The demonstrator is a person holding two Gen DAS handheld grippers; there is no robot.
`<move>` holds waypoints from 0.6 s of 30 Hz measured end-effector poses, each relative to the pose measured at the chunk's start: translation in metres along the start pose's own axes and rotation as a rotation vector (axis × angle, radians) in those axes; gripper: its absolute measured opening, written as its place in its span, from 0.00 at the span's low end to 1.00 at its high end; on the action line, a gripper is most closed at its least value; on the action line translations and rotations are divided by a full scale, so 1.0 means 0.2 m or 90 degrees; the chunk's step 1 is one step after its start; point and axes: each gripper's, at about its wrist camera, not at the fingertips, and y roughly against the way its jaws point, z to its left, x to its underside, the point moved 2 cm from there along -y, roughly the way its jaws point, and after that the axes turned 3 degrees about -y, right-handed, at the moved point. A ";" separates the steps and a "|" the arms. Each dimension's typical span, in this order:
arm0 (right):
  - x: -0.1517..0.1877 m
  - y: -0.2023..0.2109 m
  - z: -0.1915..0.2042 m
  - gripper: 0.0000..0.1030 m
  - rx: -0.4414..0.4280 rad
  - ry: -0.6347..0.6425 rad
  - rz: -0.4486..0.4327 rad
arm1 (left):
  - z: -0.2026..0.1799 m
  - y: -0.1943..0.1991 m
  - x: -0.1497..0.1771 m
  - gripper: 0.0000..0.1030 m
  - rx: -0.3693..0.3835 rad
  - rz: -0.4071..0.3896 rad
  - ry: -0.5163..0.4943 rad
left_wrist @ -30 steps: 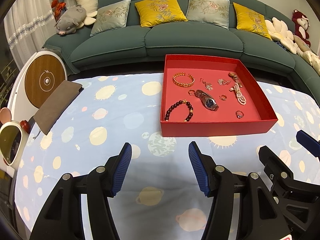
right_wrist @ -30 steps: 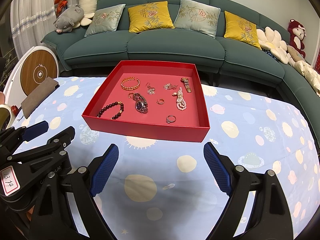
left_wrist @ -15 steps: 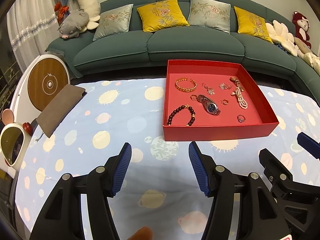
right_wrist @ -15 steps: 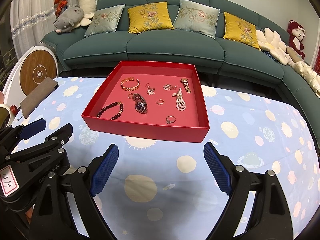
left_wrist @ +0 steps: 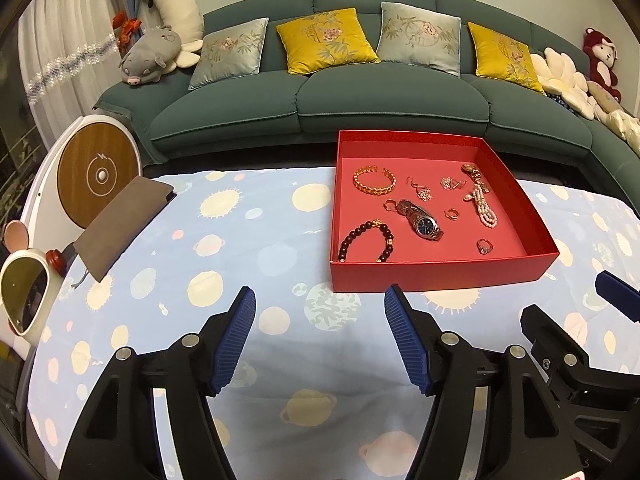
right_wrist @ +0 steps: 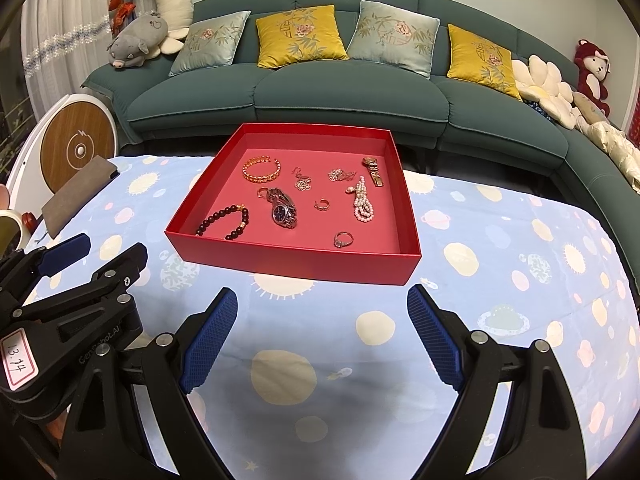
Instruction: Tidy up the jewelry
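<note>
Two claws hover low over the pale blue surface point(right_wrist: 500, 240) printed with suns and planets, both with blue ribbed pads spread wide and nothing between them. The left claw point(left_wrist: 318, 336) sits beside the right claw point(right_wrist: 322, 338), each visible at the edge of the other's view.

Just beyond their tips lies the shallow square red cardboard tray point(right_wrist: 296, 260), resting flat on the surface. Nearest its front wall, at the left, curls the dark beaded bracelet with gold accents point(right_wrist: 224, 222); to the right lies the small silver ring with a stone point(right_wrist: 343, 239). In the middle rests the steel wristwatch with a blue dial point(right_wrist: 283, 213), a small rose-gold ring point(right_wrist: 263, 192) touching its band, and a little open gold hoop point(right_wrist: 322, 205) just to its right. The looped strand of pink pearls point(right_wrist: 362, 206) lies further right. Toward the back wall sit the open gold chain-link bangle point(right_wrist: 261, 170), two sparkly silver earrings point(right_wrist: 304, 182), and a small gold-banded watch point(right_wrist: 373, 171).

Left of the tray, at the surface's edge, lies a flat brown felt pouch point(left_wrist: 120, 224). Behind everything stretches a long teal sofa point(left_wrist: 384, 100) with yellow and grey cushions.
</note>
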 end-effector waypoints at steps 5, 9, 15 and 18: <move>0.00 0.00 0.00 0.82 -0.001 -0.002 -0.001 | 0.00 0.00 0.00 0.69 -0.007 -0.001 0.001; 0.00 0.00 0.01 0.82 -0.001 -0.003 0.000 | 0.00 -0.01 0.00 0.69 -0.015 -0.001 -0.003; 0.01 0.00 0.01 0.82 -0.004 -0.003 -0.001 | 0.02 -0.03 0.01 0.69 -0.008 0.017 0.014; 0.01 0.00 0.01 0.84 -0.001 -0.003 -0.003 | 0.02 -0.03 0.01 0.69 -0.011 0.017 0.016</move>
